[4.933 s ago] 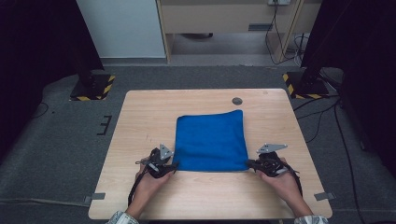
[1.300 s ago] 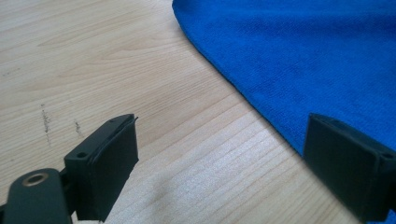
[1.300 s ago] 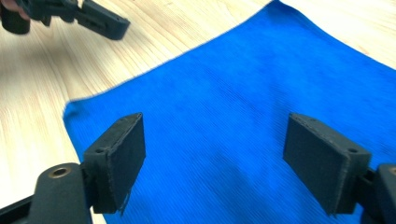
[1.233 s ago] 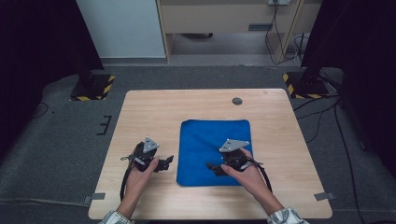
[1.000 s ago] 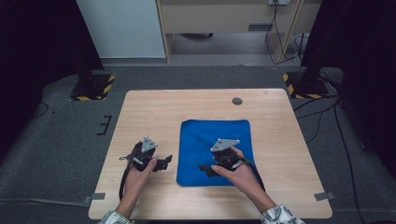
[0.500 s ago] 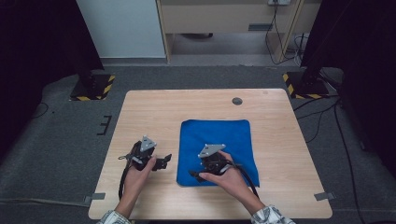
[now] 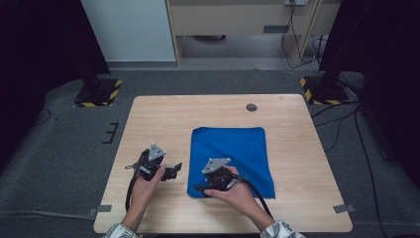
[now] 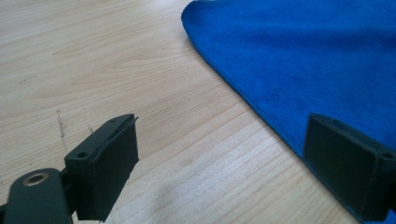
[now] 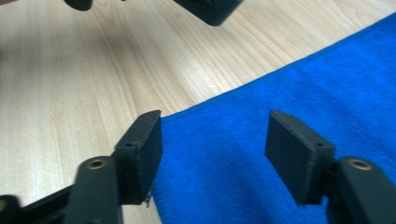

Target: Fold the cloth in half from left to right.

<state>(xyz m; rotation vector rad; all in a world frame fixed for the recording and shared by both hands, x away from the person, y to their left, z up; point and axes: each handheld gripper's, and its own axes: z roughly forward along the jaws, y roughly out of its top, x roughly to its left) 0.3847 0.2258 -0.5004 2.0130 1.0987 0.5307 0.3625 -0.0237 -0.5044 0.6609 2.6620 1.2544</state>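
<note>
cloth: the blue cloth [image 7: 232, 159] lies folded and flat on the table [image 7: 163, 116], right of centre, near edge toward me.
left claw: my left gripper [image 7: 173, 171] sits just off the cloth's left edge, jaws wide, nothing between them; in the left gripper view [image 8: 243, 172] one pad is over bare wood, the other over the blue hem.
right claw: my right gripper [image 7: 199, 189] is over the cloth's near left corner, jaws wide and empty; the right gripper view [image 9: 215, 156] has the corner edge running between the pads.
work in hand: i judge i am lining up to pinch that corner for another fold.
risk, layers: if i close too shallow i may catch the top layer alone, and the fold would peel open when lifted.
risk, drag: closing with a pad pressed on the wood could push the hem and wrinkle it.
risk, clash: both grippers sit near each other at one corner; a careless swing could knock them together.
risk, cable: the right gripper's cable [image 7: 258, 194] trails over the cloth and could snag it.
containers: none on the table; a small dark disc [image 7: 251, 107] sits near the far edge.
</note>
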